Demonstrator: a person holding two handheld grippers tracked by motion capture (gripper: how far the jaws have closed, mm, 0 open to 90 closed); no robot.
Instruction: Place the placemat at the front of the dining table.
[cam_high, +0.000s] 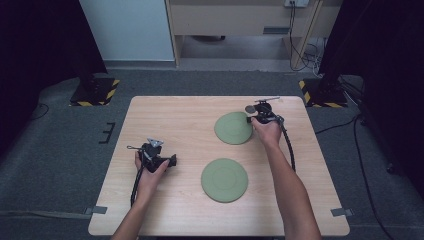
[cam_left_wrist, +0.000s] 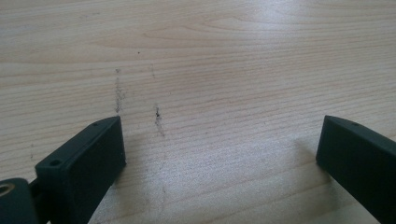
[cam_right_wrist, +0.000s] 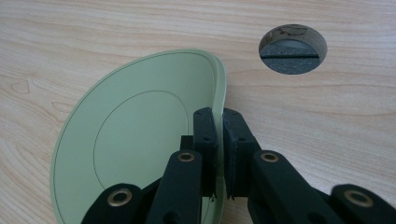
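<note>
Left forearm enters from the table's 7 o'clock edge, bare, wrist turned inward. The left gripper (cam_high: 172, 161) rests low on the table (cam_high: 175, 125), pointing toward 3 o'clock; its cable trails back along the forearm. In the left gripper view the jaws stand wide apart with nothing between them, over bare wood carrying faint dark scuff marks (cam_left_wrist: 158, 117).

A near green plate (cam_high: 224, 180) lies flat at the table's 5 o'clock area, untouched, well apart from both grippers.

Right forearm runs in from 5 o'clock, stretched toward 1 o'clock. The right gripper (cam_right_wrist: 219, 125) is clamped on the rim of the far green plate (cam_right_wrist: 140, 154), one jaw inside, one outside. That plate sits at about 1 o'clock on the table, its gripped edge raised and tilted. Just beyond it is a round cable hole (cam_right_wrist: 293, 49) in the tabletop.

Surface: pale wood grain. Room: grey carpet, black drapes on both sides, hazard-striped stand bases (cam_high: 95, 92) at the far corners, a wooden desk beyond.
</note>
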